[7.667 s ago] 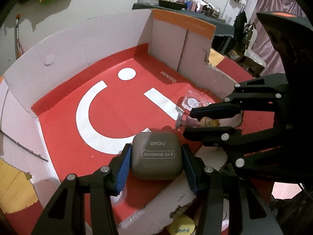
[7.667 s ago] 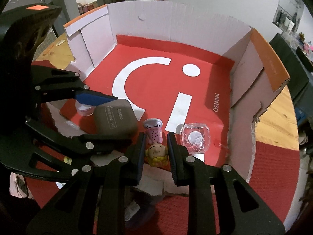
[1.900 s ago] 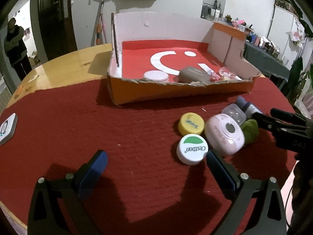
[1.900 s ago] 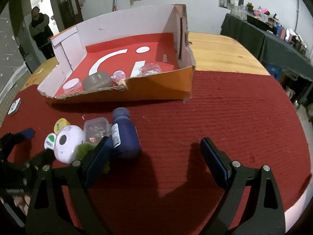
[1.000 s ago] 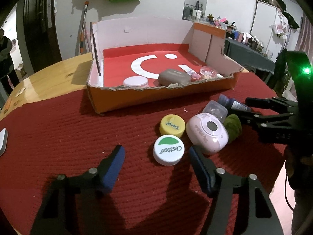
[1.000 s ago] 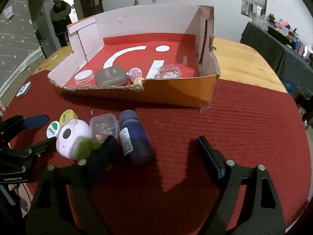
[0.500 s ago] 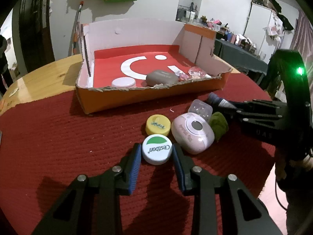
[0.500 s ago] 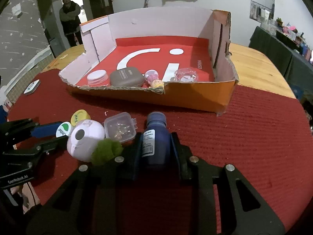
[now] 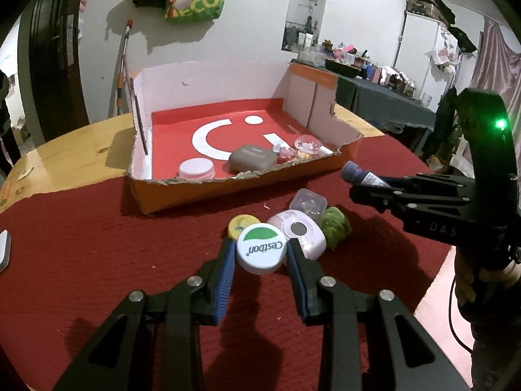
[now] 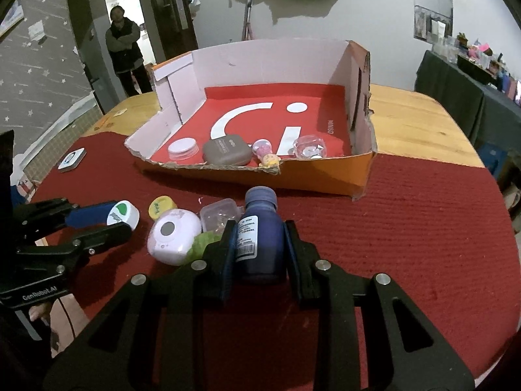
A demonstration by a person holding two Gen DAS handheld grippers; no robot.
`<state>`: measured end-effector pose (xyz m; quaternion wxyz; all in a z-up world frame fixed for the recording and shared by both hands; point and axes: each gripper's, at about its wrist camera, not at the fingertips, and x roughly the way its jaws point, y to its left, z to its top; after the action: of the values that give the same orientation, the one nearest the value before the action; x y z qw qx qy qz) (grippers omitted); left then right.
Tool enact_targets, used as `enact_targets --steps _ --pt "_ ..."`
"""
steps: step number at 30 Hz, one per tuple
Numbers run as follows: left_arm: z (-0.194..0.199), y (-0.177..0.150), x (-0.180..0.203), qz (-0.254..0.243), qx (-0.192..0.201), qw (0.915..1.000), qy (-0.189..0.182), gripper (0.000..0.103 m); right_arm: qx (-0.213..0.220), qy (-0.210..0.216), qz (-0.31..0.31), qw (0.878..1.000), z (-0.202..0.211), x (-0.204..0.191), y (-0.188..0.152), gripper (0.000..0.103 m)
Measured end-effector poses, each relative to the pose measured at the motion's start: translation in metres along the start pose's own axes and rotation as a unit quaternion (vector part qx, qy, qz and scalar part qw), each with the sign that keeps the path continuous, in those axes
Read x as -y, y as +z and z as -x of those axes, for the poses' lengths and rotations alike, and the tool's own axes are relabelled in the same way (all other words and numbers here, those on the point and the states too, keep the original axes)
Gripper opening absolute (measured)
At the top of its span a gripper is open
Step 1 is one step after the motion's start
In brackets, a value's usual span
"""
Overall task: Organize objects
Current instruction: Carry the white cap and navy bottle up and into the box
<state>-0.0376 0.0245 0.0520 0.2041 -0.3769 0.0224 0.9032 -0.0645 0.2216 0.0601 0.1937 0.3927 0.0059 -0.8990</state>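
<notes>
My left gripper [image 9: 260, 252] is shut on a white Cestbon jar with a green-marked lid [image 9: 261, 252] and holds it above the red cloth; it also shows in the right wrist view [image 10: 123, 216]. My right gripper [image 10: 259, 238] is shut on a dark blue bottle [image 10: 260, 239], lifted off the cloth, also seen in the left wrist view [image 9: 358, 176]. The cardboard tray with a red floor [image 10: 325, 171] stands behind, holding a white jar [image 10: 182, 148], a grey eye-shadow case [image 10: 227, 152], a small pink figure [image 10: 265, 153] and a clear case [image 10: 309, 148].
On the red cloth lie a yellow cap [image 10: 160, 206], a pink round case [image 10: 174, 239], a clear small box [image 10: 218, 216] and a green fuzzy ball [image 10: 202, 242]. A small white device [image 10: 72, 159] lies at the far left. A person [image 10: 125, 49] stands in the doorway.
Both grippers have closed on their objects, the left on the Cestbon jar and the right on the blue bottle, and lifted them off the cloth.
</notes>
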Motion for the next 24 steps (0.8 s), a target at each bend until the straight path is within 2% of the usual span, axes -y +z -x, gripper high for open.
enact_targets --steps 16,24 --pt "0.007 0.005 0.004 -0.006 0.007 1.0 -0.001 0.034 0.0 0.008 0.002 1.0 0.003 -0.002 0.003 0.026" --pt "0.022 0.016 0.007 -0.009 0.023 0.9997 0.006 0.034 0.011 0.011 0.008 1.0 0.017 -0.003 0.011 0.027"
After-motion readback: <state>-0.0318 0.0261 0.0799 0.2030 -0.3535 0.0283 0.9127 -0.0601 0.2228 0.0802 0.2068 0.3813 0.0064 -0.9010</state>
